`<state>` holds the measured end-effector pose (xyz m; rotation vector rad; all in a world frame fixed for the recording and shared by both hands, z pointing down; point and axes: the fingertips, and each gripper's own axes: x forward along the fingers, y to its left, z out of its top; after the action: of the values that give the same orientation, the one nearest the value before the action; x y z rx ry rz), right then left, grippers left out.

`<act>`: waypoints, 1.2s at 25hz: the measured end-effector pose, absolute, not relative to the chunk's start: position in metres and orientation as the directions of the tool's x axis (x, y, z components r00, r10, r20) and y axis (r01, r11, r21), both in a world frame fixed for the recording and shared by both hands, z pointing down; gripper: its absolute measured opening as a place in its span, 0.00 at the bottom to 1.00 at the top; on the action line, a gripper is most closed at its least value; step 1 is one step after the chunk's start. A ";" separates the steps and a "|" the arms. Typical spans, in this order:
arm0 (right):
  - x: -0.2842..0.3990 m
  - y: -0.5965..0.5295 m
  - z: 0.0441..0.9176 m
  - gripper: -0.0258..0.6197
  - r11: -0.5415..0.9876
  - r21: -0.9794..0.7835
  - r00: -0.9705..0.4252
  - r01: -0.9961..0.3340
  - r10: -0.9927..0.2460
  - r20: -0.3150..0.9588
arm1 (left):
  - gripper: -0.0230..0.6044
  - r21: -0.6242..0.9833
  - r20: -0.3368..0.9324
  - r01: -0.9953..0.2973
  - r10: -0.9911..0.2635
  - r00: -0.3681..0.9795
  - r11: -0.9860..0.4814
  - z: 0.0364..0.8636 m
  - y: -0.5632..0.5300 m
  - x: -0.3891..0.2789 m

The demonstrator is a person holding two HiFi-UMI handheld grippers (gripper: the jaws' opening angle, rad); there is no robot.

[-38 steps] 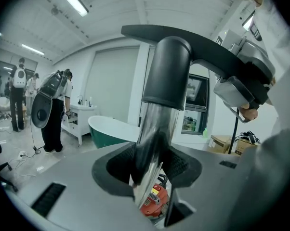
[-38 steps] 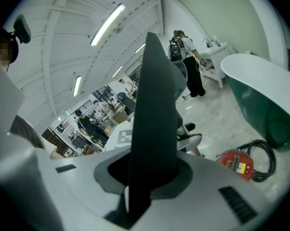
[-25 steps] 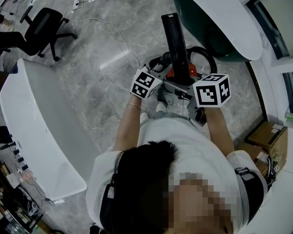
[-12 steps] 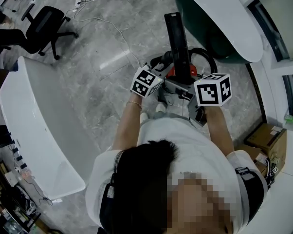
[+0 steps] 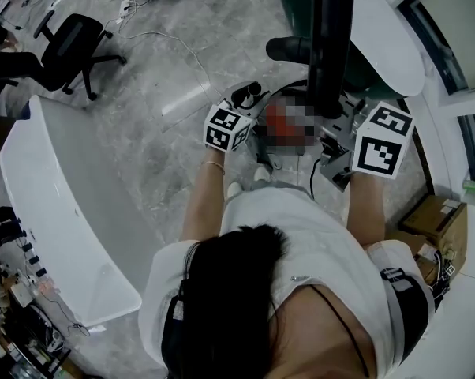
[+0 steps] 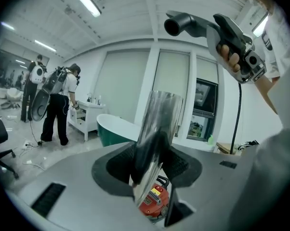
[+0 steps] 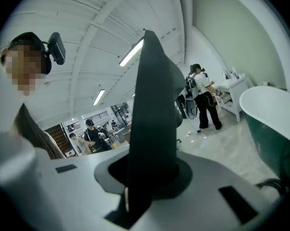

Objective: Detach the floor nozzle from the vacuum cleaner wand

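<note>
Separation achieved: right hand-held gripper (image 7: 147,177), clamped on the black floor nozzle (image 5: 332,46), has lifted it up off the wand (image 6: 159,121) within the last second. Left hand-held gripper (image 6: 152,174) is closed on the wand, whose top end is now free. Detach looks done.

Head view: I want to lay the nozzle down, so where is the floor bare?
Bare floor lies left of the left gripper, between the white curved counter and the red vacuum body; a white cable crosses its far end toward the office chair. It is crowded right of the right gripper, between the bathtub and the cardboard box.
</note>
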<state>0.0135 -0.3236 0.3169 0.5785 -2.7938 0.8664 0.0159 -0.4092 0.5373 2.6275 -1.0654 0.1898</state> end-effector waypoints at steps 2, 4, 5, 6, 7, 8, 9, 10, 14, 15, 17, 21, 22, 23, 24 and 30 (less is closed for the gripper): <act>0.011 -0.321 0.318 0.17 0.754 -0.518 -0.915 -0.403 -0.313 0.256 | 0.28 0.225 0.241 -0.696 -0.653 0.718 -0.682 0.538 -0.408 0.014; 0.011 -0.319 0.318 0.17 0.753 -0.518 -0.914 -0.405 -0.318 0.253 | 0.29 0.225 0.250 -0.694 -0.648 0.719 -0.683 0.538 -0.408 0.016; 0.011 -0.319 0.318 0.17 0.753 -0.516 -0.912 -0.409 -0.323 0.252 | 0.29 0.227 0.251 -0.695 -0.648 0.719 -0.683 0.537 -0.408 0.017; 0.011 -0.319 0.317 0.17 0.752 -0.515 -0.911 -0.412 -0.328 0.251 | 0.28 0.230 0.252 -0.696 -0.650 0.717 -0.680 0.537 -0.408 0.017; 0.011 -0.319 0.317 0.17 0.749 -0.515 -0.909 -0.417 -0.334 0.250 | 0.29 0.235 0.251 -0.699 -0.652 0.715 -0.676 0.537 -0.408 0.017; 0.012 -0.319 0.317 0.17 0.744 -0.517 -0.906 -0.423 -0.343 0.247 | 0.29 0.241 0.250 -0.701 -0.655 0.713 -0.671 0.537 -0.407 0.017; 0.014 -0.320 0.317 0.17 0.737 -0.520 -0.902 -0.431 -0.356 0.244 | 0.28 0.248 0.249 -0.703 -0.657 0.711 -0.666 0.537 -0.407 0.018; 0.016 -0.321 0.316 0.17 0.729 -0.524 -0.898 -0.440 -0.370 0.239 | 0.29 0.254 0.249 -0.704 -0.659 0.710 -0.663 0.537 -0.407 0.019; 0.025 -0.321 0.315 0.17 0.714 -0.518 -0.880 -0.472 -0.420 0.223 | 0.30 0.268 0.270 -0.724 -0.672 0.689 -0.635 0.538 -0.407 0.021; 0.027 -0.322 0.315 0.17 0.710 -0.508 -0.871 -0.488 -0.437 0.225 | 0.30 0.273 0.281 -0.739 -0.683 0.674 -0.616 0.538 -0.408 0.020; 0.033 -0.326 0.317 0.17 0.690 -0.497 -0.846 -0.526 -0.483 0.225 | 0.31 0.283 0.293 -0.763 -0.705 0.646 -0.581 0.535 -0.409 0.020; 0.043 -0.333 0.315 0.17 0.652 -0.494 -0.806 -0.575 -0.555 0.206 | 0.38 0.298 0.275 -0.791 -0.746 0.607 -0.534 0.518 -0.409 0.015; 0.044 -0.333 0.314 0.17 0.651 -0.485 -0.799 -0.584 -0.566 0.203 | 0.39 0.302 0.267 -0.795 -0.754 0.600 -0.526 0.513 -0.408 0.013; 0.045 -0.332 0.314 0.17 0.651 -0.474 -0.792 -0.593 -0.577 0.199 | 0.40 0.302 0.261 -0.799 -0.761 0.594 -0.521 0.508 -0.407 0.011; 0.045 -0.332 0.312 0.17 0.651 -0.462 -0.785 -0.602 -0.589 0.193 | 0.41 0.297 0.256 -0.803 -0.767 0.589 -0.517 0.504 -0.405 0.008; 0.050 -0.328 0.308 0.17 0.651 -0.374 -0.738 -0.661 -0.655 0.163 | 0.46 0.250 0.219 -0.812 -0.786 0.579 -0.528 0.474 -0.390 -0.003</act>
<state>0.0500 -0.3277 0.3082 1.1324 -2.8424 0.6517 -0.0032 -0.3905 0.4738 2.4898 -1.3040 0.1126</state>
